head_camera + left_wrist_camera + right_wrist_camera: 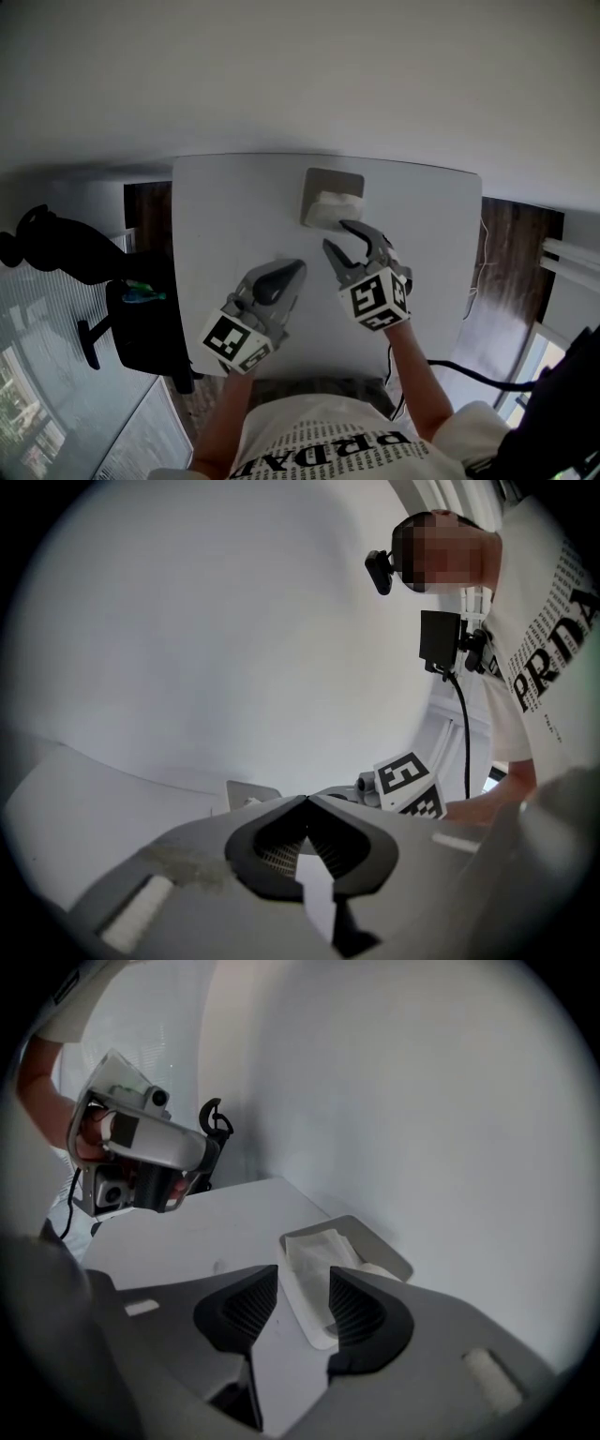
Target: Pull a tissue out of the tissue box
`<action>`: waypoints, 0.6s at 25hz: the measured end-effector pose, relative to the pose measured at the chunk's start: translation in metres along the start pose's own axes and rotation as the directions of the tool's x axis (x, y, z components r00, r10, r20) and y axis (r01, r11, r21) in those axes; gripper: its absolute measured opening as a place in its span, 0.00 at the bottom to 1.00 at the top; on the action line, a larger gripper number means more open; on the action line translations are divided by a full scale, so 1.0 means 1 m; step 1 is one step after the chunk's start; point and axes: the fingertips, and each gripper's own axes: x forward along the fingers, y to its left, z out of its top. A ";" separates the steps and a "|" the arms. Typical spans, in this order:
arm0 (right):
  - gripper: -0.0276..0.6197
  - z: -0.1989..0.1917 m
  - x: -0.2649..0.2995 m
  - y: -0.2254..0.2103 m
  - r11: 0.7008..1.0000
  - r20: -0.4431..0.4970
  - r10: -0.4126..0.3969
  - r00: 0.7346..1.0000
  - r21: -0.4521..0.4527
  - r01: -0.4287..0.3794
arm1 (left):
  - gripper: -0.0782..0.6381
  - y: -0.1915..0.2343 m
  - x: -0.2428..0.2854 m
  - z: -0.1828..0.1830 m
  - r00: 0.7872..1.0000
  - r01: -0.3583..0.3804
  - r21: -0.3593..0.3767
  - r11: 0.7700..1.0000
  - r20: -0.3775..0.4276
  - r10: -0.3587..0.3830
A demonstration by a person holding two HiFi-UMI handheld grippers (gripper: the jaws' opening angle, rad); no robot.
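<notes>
The bench [216,216] is smooth, matt white. The tissue box [323,180] looks like matt grey plastic, and its tissue [335,208] is soft, creased paper. The left gripper [296,266] and right gripper [336,234] are matt grey plastic with ribbed dark jaws. The floor [148,202] at the frame's sides is dark wood.

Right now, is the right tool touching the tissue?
Cannot tell. In the right gripper view the open right tool overlaps the tissue, and the head view shows no clear gap either.

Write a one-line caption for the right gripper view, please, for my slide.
Open right gripper aimed at the tissue in the tissue box on the white table.
</notes>
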 end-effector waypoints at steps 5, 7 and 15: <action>0.30 -0.007 0.012 0.001 1.000 -0.024 0.006 1.000 0.003 -0.006 | 0.10 0.003 0.001 -0.005 1.000 0.000 -0.015 1.000 -0.004 0.000; 0.30 -0.007 0.014 -0.001 1.000 -0.029 -0.007 1.000 -0.017 0.007 | 0.10 0.002 0.001 -0.005 1.000 0.003 -0.018 1.000 -0.002 -0.003; 0.24 -0.009 0.015 -0.004 0.994 -0.062 -0.054 0.997 -0.099 0.047 | 0.10 0.002 0.001 -0.007 1.000 0.007 -0.023 1.000 -0.003 -0.007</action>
